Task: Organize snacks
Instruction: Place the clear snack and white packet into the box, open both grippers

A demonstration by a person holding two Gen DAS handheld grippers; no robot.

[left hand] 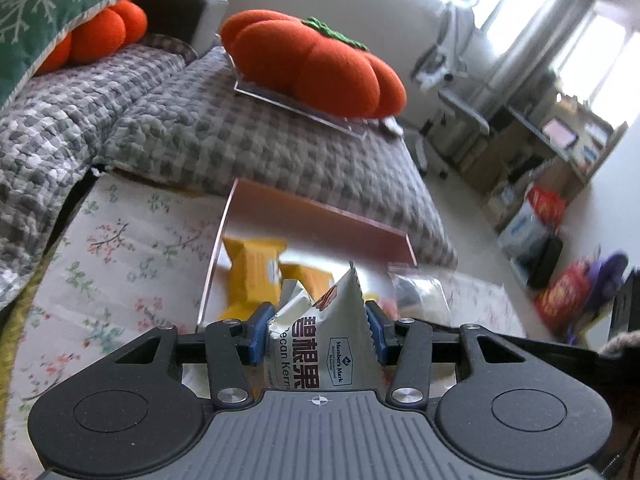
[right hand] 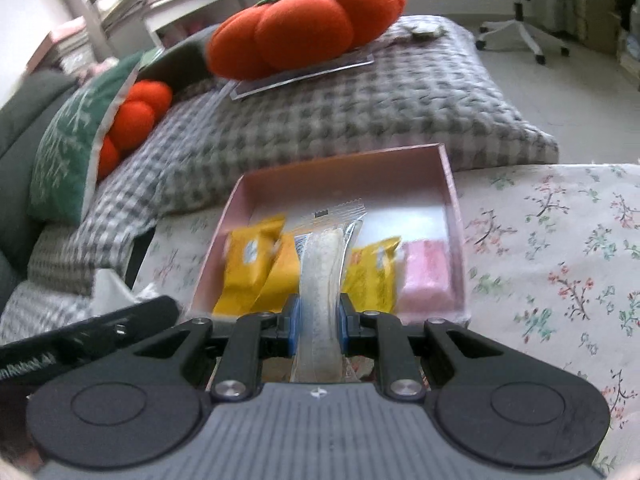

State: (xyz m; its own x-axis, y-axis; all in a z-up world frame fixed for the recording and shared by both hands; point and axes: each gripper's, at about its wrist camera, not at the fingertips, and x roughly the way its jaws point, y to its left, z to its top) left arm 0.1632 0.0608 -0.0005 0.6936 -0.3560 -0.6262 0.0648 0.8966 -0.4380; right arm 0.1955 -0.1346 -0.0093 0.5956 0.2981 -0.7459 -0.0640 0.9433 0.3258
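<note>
While the left gripper (left hand: 316,334) is seen clamped on a silver pecan-kernel foil packet (left hand: 320,344) at lower centre, only the right view shows the pink shallow cardboard box (right hand: 454,216) whole. Yellow snack packets (right hand: 248,264) and a pink wrapped bar (right hand: 426,276) are held inside. The right gripper (right hand: 318,320) is clamped on a clear-wrapped pale snack stick (right hand: 322,280).

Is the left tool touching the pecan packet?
Touching. The left wrist view shows the left tool with both blue pads pressed against the sides of the pecan packet.
</note>
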